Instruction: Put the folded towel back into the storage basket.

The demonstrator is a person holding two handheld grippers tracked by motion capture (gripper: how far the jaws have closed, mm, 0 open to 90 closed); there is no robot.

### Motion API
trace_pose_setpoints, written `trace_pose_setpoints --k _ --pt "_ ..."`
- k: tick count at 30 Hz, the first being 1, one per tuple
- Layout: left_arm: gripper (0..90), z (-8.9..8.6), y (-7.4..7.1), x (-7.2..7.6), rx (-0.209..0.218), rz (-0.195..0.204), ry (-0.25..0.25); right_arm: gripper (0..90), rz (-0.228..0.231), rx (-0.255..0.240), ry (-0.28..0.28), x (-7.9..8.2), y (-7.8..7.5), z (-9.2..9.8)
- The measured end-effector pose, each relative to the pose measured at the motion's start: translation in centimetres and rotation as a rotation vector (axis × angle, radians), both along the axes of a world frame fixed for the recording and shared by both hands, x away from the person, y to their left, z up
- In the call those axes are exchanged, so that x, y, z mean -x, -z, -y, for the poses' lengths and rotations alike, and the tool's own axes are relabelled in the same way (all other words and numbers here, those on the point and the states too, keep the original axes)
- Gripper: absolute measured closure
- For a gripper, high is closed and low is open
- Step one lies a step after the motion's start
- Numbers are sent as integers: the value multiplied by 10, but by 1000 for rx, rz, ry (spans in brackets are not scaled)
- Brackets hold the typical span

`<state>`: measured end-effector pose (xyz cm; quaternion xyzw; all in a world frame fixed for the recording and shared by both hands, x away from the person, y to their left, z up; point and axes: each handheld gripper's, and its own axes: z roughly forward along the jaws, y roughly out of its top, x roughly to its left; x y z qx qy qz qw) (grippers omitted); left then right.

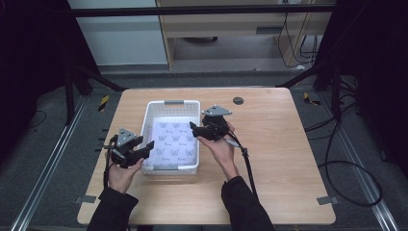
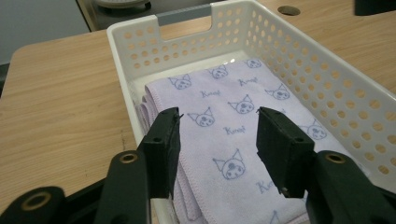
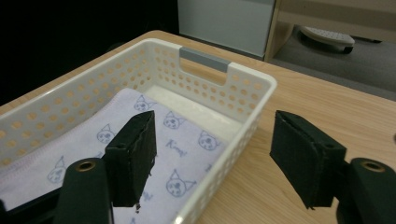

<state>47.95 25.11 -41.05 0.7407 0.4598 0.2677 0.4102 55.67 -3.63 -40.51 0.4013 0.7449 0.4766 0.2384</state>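
- Folded lilac towel [image 1: 174,140] with cat-face print lies flat inside the white perforated basket [image 1: 171,104], which sits mid-tabletop [image 1: 269,159].
- Left claw [image 1: 146,147] is released: jaws stand apart, nothing pinched. The left gripper view shows the towel's near folded edge [image 2: 224,140] below and between the jaws, pads clear of the cloth.
- Right claw [image 1: 194,129] is also released, jaws wide. The right gripper view has one jaw over the towel [image 3: 177,163] and the other outside the basket wall [image 3: 243,126], over bare tabletop.
- Step, as judged: towel looks placed and let go; both claws sit at the release point over the basket's near end and right side.
- Next move likely calls for lifting both claws straight up, keeping the right one from snagging the wall it straddles.
- Risk: pad catching a towel layer and dragging the fold open.
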Motion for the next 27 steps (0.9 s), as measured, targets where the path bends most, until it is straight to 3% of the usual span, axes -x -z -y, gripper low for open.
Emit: trace_pose_setpoints --k 6,10,27 --pt "436 0 -1 4 5 7 21 255 7 -18 -2 19 -6 31" --pt "393 1 -2 8 -14 21 40 217 12 -16 -11 33 -6 51" --pt "324 -16 -8 33 -10 68 40 137 -27 -6 53 81 14 135"
